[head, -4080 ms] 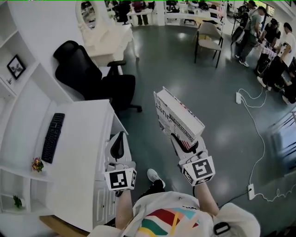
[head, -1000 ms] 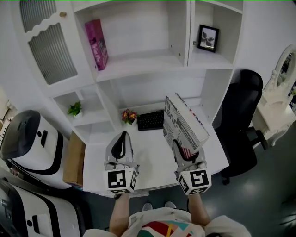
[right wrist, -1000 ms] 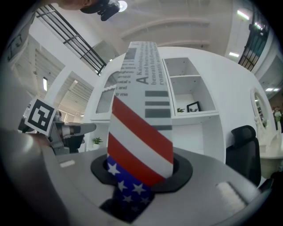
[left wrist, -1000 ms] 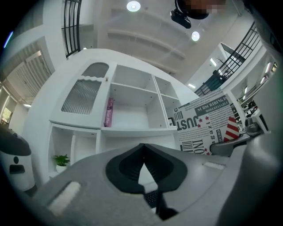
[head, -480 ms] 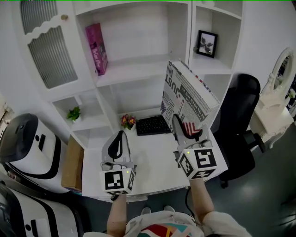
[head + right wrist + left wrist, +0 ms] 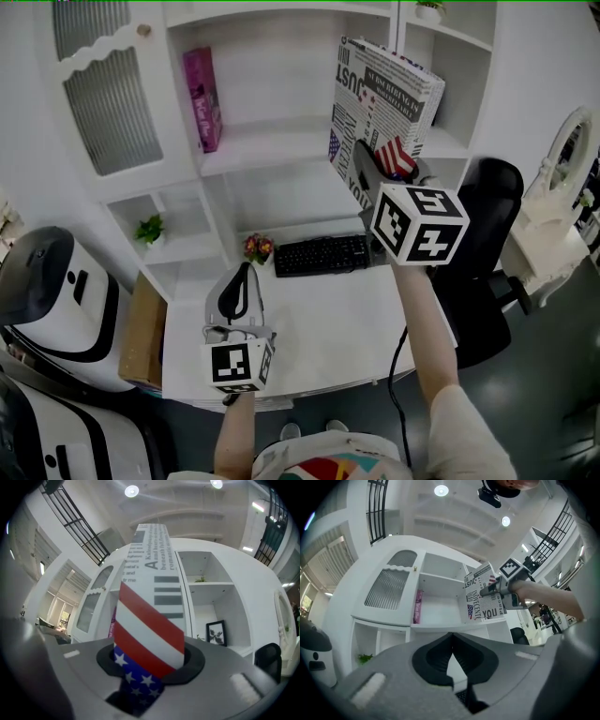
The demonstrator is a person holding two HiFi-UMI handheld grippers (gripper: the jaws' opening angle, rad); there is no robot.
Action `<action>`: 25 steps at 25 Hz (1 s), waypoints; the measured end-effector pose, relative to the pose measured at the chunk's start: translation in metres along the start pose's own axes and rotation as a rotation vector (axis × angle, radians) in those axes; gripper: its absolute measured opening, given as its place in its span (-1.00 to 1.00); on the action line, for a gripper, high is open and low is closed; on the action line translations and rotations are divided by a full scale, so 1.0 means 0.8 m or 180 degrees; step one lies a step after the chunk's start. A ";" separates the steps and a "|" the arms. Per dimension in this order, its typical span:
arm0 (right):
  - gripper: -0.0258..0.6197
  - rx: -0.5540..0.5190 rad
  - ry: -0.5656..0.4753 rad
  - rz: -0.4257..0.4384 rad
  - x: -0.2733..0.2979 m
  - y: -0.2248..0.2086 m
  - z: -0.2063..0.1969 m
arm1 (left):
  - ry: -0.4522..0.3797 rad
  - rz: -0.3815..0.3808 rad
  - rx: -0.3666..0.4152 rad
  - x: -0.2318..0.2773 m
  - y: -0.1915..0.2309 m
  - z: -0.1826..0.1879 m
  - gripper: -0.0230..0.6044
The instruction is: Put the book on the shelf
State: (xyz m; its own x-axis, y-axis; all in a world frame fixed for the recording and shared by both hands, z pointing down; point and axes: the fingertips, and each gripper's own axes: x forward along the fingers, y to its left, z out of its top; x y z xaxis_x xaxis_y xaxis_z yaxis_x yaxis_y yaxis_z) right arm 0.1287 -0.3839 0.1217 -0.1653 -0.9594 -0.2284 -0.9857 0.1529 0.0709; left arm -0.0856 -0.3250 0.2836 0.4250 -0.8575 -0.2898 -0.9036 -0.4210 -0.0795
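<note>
The book [image 6: 384, 94] has a newspaper-print cover with a stars-and-stripes patch. It is held upright in front of the upper white shelf [image 6: 272, 141], near the divider to the right. My right gripper [image 6: 375, 164] is shut on its lower edge. In the right gripper view the book [image 6: 150, 602] fills the space between the jaws of the right gripper [image 6: 150, 660]. My left gripper [image 6: 246, 277] hangs low over the desk [image 6: 309, 319], shut and holding nothing. From the left gripper [image 6: 451, 653] the book [image 6: 483, 599] shows up at the shelf.
A pink book [image 6: 202, 98] stands at the shelf's left end. A keyboard [image 6: 322, 254] and small flowers [image 6: 257, 247] lie at the back of the desk. A framed picture [image 6: 216, 633] sits in the right cubby. A black chair [image 6: 487, 244] stands to the right, and white machines [image 6: 47, 281] to the left.
The right gripper has lifted the book from just above the desk up to the level of the upper shelf. The left gripper has stayed over the desk.
</note>
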 end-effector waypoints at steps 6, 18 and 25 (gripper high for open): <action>-0.45 -0.0049 0.0160 -0.0021 0.053 -0.009 0.024 | 0.0030 0.0010 0.0007 -0.001 0.007 -0.003 -0.93; -0.45 -0.0020 0.0564 -0.0255 0.129 -0.037 0.004 | 0.0093 0.0088 -0.0006 0.000 0.030 -0.011 -0.93; -0.45 -0.0015 0.0661 -0.0323 0.157 -0.041 -0.010 | 0.0076 0.0119 -0.0004 0.002 0.039 -0.012 -0.93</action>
State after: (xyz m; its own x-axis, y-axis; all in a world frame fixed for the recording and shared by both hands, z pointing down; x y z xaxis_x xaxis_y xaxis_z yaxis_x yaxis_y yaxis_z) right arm 0.1408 -0.5112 0.0988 -0.0543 -0.9981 -0.0301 -0.9967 0.0524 0.0625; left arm -0.1129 -0.3421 0.2900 0.3920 -0.8795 -0.2697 -0.9188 -0.3888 -0.0677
